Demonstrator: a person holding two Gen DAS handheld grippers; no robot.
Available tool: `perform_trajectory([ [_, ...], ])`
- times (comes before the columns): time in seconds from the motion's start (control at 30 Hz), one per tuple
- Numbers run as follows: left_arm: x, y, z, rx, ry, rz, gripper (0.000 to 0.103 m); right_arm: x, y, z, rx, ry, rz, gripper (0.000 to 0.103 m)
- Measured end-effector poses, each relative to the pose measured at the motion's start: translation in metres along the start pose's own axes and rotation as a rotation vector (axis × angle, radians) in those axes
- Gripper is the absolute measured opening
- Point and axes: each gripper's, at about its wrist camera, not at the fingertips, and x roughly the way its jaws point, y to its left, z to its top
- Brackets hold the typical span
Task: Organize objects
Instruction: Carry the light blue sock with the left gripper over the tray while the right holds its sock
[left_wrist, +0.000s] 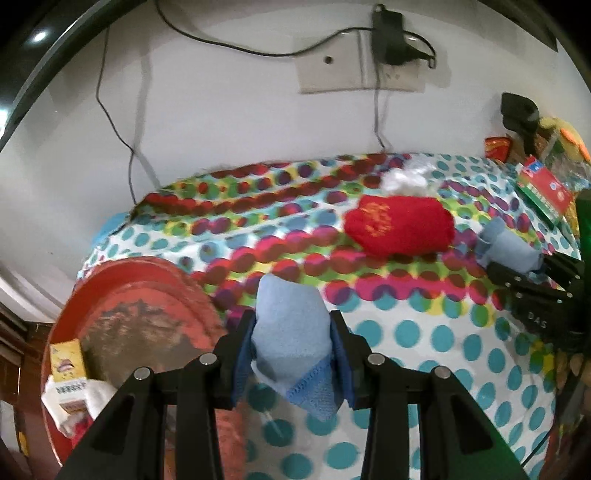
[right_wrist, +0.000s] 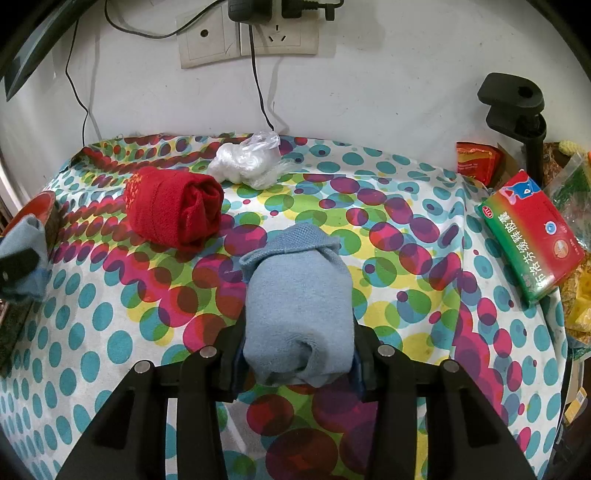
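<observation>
- I had my left gripper (left_wrist: 291, 354) clamped on one rolled blue sock (left_wrist: 288, 343), raised beside the red tray (left_wrist: 122, 295), which already held small boxes (left_wrist: 68, 369).
- My right gripper (right_wrist: 299, 354) squeezed a second blue sock roll (right_wrist: 297, 314) low over the dotted tablecloth (right_wrist: 406, 258).
- A red sock roll (right_wrist: 173, 206) and clear plastic bag (right_wrist: 247, 158) waited.
- Only the right view showed the medicine box (right_wrist: 532, 236) clearly; the left view's tray contents looked blurred, possibly including white cloth.

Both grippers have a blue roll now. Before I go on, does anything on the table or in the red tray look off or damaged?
Nothing spilled. The red tray has a badly worn, flaking floor. The light blue roll in the left hand-held gripper is coming loose, a darker corner hanging below. The right hand-held gripper holds its blue roll tidily.
</observation>
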Motion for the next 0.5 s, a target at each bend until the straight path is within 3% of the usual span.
perform_trajectory([
  [0.5,0.018,0.101,0.005,-0.092,0.056,0.042,0.039,0.001,0.000,-0.001,0.001,0.000,0.002,0.042],
])
